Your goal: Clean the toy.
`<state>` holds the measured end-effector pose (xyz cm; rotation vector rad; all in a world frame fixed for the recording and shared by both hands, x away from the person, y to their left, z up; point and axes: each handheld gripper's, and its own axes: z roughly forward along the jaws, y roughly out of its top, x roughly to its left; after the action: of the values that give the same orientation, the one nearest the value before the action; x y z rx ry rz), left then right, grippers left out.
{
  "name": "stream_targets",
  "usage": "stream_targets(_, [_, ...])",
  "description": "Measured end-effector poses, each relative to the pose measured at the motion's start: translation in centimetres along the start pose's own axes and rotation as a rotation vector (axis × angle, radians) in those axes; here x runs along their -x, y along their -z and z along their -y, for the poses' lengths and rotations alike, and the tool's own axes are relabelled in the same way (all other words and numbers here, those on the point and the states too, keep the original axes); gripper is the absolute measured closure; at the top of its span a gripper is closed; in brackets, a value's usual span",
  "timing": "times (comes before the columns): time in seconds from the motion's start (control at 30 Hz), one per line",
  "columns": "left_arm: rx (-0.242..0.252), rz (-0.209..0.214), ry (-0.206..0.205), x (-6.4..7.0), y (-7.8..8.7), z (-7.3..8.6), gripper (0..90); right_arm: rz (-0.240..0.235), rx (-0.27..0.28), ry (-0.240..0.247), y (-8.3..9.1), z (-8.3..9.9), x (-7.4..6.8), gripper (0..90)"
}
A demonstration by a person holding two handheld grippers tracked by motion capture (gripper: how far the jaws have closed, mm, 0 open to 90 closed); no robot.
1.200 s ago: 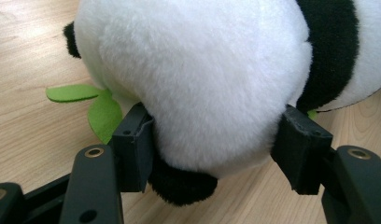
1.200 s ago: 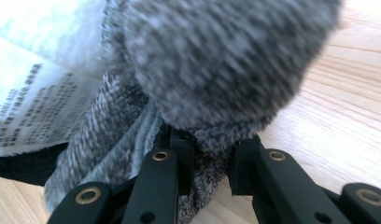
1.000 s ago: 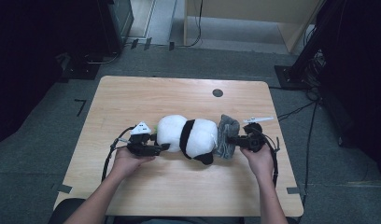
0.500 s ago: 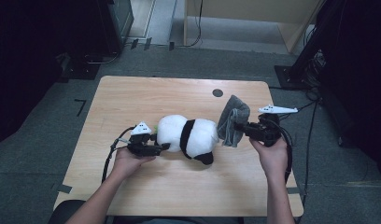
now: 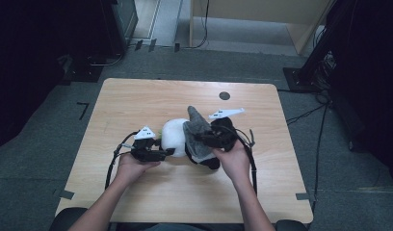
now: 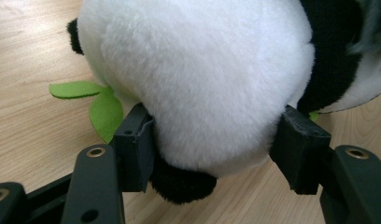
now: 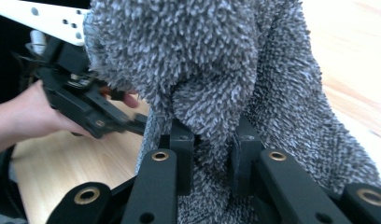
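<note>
A black-and-white plush panda point(image 5: 174, 134) lies at the middle of the wooden table point(image 5: 137, 101). My left gripper point(image 5: 166, 153) is shut on its white body from the left; in the left gripper view both pads press into the panda point(image 6: 202, 70), and a green felt leaf point(image 6: 104, 112) lies beneath it. My right gripper point(image 5: 200, 139) is shut on a grey shaggy cloth point(image 5: 194, 122), held upright over the panda's right half. In the right gripper view the cloth point(image 7: 202, 60) bunches between the jaws of the right gripper point(image 7: 212, 158), with the left gripper point(image 7: 86, 107) behind.
A small black round hole point(image 5: 224, 96) sits near the table's far edge. Cables point(image 5: 112, 163) trail from both grippers across the tabletop. Beyond the table stand a wooden cabinet point(image 5: 262, 19) and dark equipment on a grey floor.
My right gripper lifted the grey cloth from the panda's right side and carried it left, above the panda. The left gripper and the panda stayed put.
</note>
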<state>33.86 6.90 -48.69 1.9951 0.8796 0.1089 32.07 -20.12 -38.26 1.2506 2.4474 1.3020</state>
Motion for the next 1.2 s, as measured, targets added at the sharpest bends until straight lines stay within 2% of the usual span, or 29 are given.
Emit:
stream_targets(0.2, [0.002, 0.000, 0.004, 0.1, 0.0, -0.1, 37.8, -0.096, 0.004, 0.050, -1.6, -1.7, -3.3, 76.4])
stream_targets(0.3, [-0.001, -0.001, 0.005, 0.1, 0.0, -0.1, 37.8, -0.103, -0.031, 0.083, -3.0, -1.8, -4.3, 76.4])
stream_targets(0.37, [-0.003, -0.003, 0.001, 0.1, 0.1, 0.0, 37.7, -0.071, -0.056, 0.080, -4.3, -1.3, -4.1, 76.4])
stream_targets(0.47, [-0.003, -0.005, -0.007, 0.2, 0.0, 0.1, 37.8, -0.051, -0.088, 0.025, -5.9, -0.1, -2.6, 76.9])
stream_targets(0.53, [-0.005, -0.008, -0.010, 0.2, -0.1, 0.1, 37.9, -0.065, -0.074, 0.001, -6.2, 0.7, -1.8, 77.1])
stream_targets(0.57, [-0.007, -0.009, -0.008, 0.2, -0.1, 0.1, 38.0, -0.066, -0.067, -0.006, -6.1, 0.9, -1.7, 77.3])
stream_targets(0.77, [-0.027, -0.010, 0.000, 0.2, -0.1, 0.1, 38.2, -0.039, -0.104, 0.045, -5.9, 2.2, -2.1, 77.8])
stream_targets(0.93, [-0.028, -0.011, -0.002, 0.2, -0.1, -0.1, 38.5, -0.054, -0.116, 0.035, -5.1, 3.5, -1.6, 78.0])
stream_targets(1.2, [-0.023, -0.030, -0.003, 0.5, -0.2, -0.4, 41.3, -0.038, -0.142, 0.042, -3.4, 4.7, -1.3, 78.0])
